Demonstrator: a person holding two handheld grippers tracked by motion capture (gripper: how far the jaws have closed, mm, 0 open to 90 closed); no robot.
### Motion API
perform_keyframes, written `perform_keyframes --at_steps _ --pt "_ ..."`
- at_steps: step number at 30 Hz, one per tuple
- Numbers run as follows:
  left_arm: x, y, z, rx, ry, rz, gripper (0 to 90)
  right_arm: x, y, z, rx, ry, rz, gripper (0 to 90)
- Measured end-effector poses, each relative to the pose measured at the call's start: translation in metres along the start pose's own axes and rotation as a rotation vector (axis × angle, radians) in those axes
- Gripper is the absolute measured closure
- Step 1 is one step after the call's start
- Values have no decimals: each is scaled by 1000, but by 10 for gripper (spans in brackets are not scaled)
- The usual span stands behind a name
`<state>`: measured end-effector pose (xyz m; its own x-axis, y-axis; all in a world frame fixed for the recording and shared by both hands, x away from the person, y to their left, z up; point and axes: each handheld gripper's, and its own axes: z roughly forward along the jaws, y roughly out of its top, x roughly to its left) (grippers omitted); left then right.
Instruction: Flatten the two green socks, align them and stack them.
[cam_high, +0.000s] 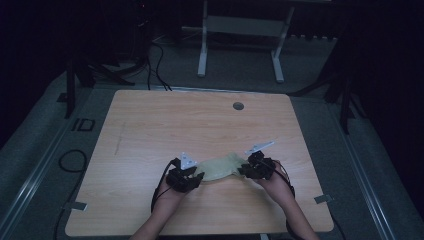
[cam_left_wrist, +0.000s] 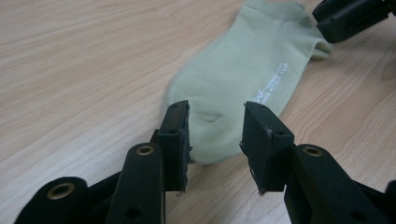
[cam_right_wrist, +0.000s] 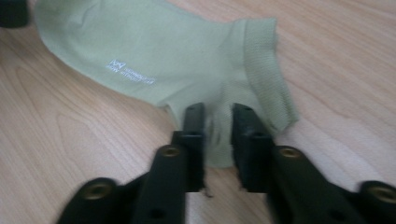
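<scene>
Sock (cam_high: 218, 167), pale green and flat on the worktop (cam_high: 150, 125) between the two tongs, looks light, limp and thin, so it should sag and fold wherever it is unsupported. Left tongs (cam_left_wrist: 215, 135) stand open astride the toe, pads clear of the cloth. Right tongs (cam_right_wrist: 218, 140) are nearly closed on the heel edge beside the ribbed cuff (cam_right_wrist: 266, 70), probably the firmest place to pinch.
</scene>
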<state>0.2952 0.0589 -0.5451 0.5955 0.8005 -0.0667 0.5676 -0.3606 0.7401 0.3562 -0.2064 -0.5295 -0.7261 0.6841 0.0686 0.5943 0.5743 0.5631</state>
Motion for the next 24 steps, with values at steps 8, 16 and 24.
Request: perform_keyframes --at_steps 8,16,24 --pt "3 2 26 62 87 38 614 -1 -5 10 55 16 -2 865" --pt "18 2 26 46 92 3 600 -12 -10 6 72 -15 34 852" --pt "12 4 13 -26 49 10 379 -7 -6 0 45 12 24 717"
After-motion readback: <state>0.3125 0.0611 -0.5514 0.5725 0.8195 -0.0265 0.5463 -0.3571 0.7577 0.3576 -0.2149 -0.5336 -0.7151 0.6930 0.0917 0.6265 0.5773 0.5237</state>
